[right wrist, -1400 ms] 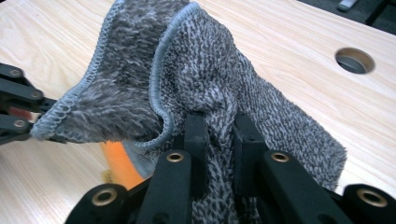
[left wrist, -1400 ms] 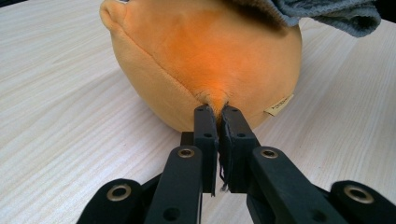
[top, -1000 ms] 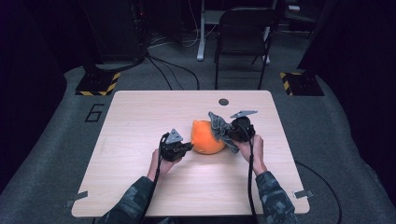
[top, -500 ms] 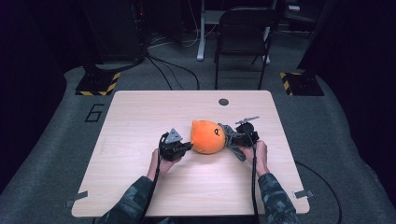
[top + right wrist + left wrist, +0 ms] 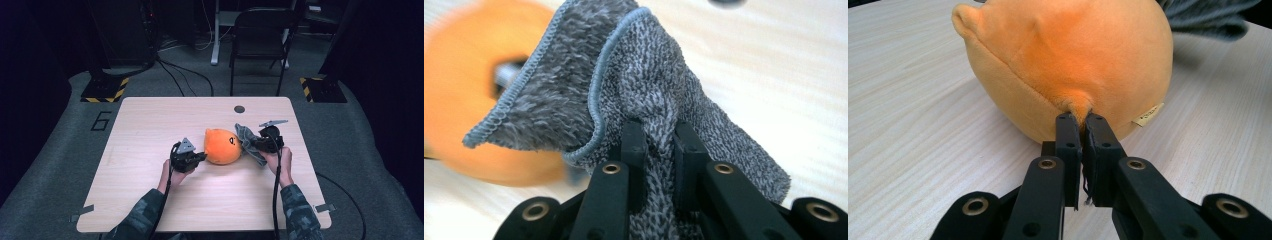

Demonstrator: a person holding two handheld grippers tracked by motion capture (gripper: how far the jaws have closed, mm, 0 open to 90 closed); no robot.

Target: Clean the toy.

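The round orange plush toy (image 5: 222, 146) sits mid-worktop (image 5: 150, 125), well clear of edges; left gripper (image 5: 1081, 131) fingers pinch its fabric, right gripper (image 5: 659, 137) fingers pinch a grey knitted cloth (image 5: 624, 85).

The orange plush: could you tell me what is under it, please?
The plush sits on the bare table; its contact patch is hidden. The left gripper pinches its fabric low down.

A plush toy (image 5: 223, 146) sits mid-tabletop (image 5: 150, 125). The left tongs (image 5: 200, 157) lie at its left and a cloth (image 5: 248, 142) just right, with the right tongs (image 5: 254, 146) there. A chair (image 5: 262, 30) stands behind the tabletop.
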